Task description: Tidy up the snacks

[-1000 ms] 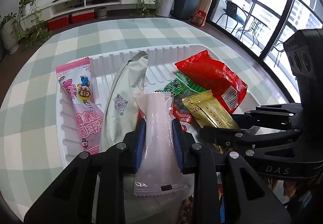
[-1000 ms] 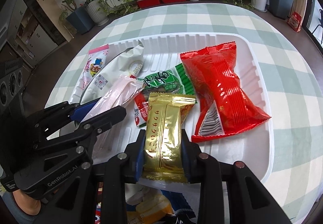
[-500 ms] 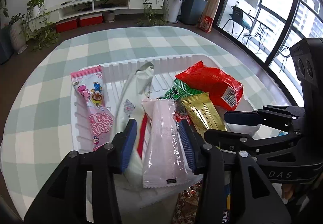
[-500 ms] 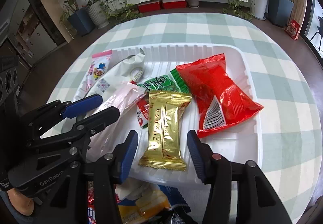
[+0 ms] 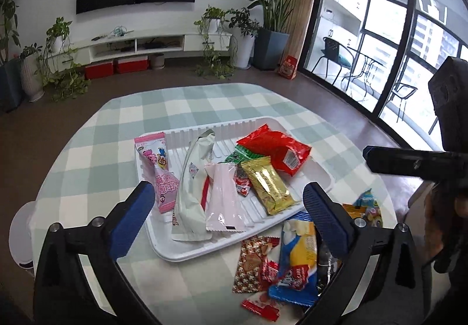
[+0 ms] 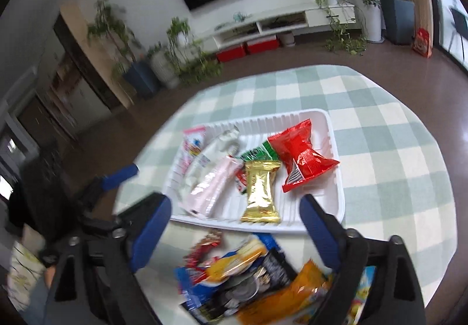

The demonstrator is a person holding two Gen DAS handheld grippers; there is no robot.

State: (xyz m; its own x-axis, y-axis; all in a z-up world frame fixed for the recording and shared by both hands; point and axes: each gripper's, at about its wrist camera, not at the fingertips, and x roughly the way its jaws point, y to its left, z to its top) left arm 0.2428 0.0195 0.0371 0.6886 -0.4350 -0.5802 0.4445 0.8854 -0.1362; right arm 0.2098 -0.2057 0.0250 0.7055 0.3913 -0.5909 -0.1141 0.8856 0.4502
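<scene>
A white tray (image 5: 317, 175) (image 6: 332, 131) on the checked table holds several snack packets: a pale pink one (image 5: 223, 199) (image 6: 212, 188), a gold one (image 5: 267, 184) (image 6: 260, 193), a red bag (image 5: 278, 149) (image 6: 301, 155), a white pouch (image 5: 191, 187) and a pink cartoon packet (image 5: 159, 164). My left gripper (image 5: 226, 212) is open and empty, raised above the tray's near edge. My right gripper (image 6: 234, 229) is open and empty, above a pile of loose snacks (image 6: 248, 281) in front of the tray. The pile also shows in the left wrist view (image 5: 292, 260).
The round table has a green and white checked cloth (image 5: 175, 102). The right gripper (image 5: 415, 164) reaches in from the right edge of the left wrist view. The left gripper (image 6: 117, 178) shows at the left of the right wrist view. Plants and a TV stand lie beyond.
Both grippers opened, let go of the pink and gold packets onto the tray, and pulled back and up. The loose snack pile has come into view.
</scene>
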